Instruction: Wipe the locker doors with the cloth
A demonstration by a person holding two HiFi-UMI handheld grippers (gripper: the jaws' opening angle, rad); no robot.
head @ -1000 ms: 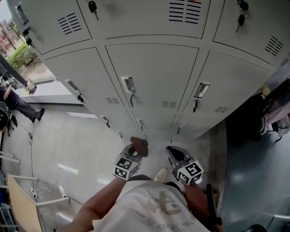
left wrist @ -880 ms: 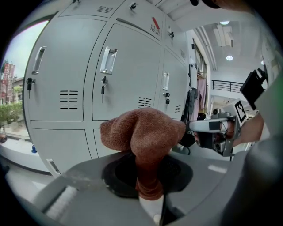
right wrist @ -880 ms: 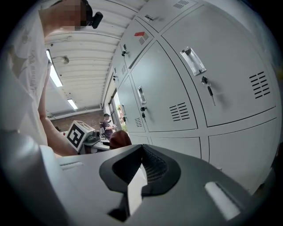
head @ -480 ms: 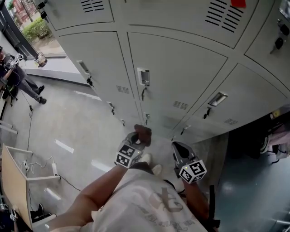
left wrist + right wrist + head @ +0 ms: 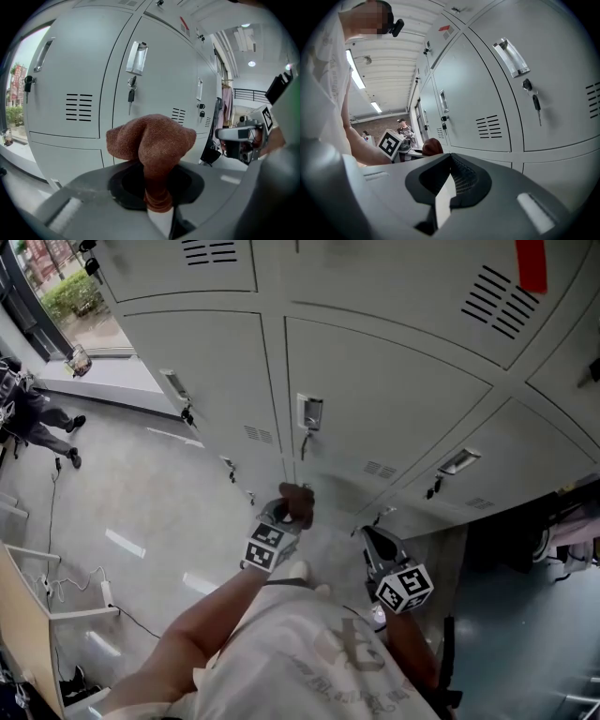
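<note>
Grey locker doors (image 5: 375, 399) fill the upper head view, each with a metal handle (image 5: 310, 413) and a key hanging below it. A brown cloth (image 5: 298, 502) bulges out of my left gripper (image 5: 286, 515), which is shut on it a little short of the lower lockers. In the left gripper view the cloth (image 5: 151, 140) rises from my left gripper (image 5: 157, 208) in front of a door (image 5: 159, 79). My right gripper (image 5: 373, 540) hangs lower to the right with its jaws together and nothing between them. The right gripper view shows my right gripper (image 5: 442, 199) beside a locker door (image 5: 478, 103).
A person (image 5: 33, 413) is at the far left by the window. A board (image 5: 23, 634) and cables (image 5: 94, 592) lie at the lower left on the pale floor. Dark bags and clothes (image 5: 553, 540) sit to the right of the lockers. A red label (image 5: 530, 263) marks an upper door.
The left gripper with the cloth has moved up closer to the middle locker's handle. The right gripper has risen slightly, and the head view has shifted along the lockers.
</note>
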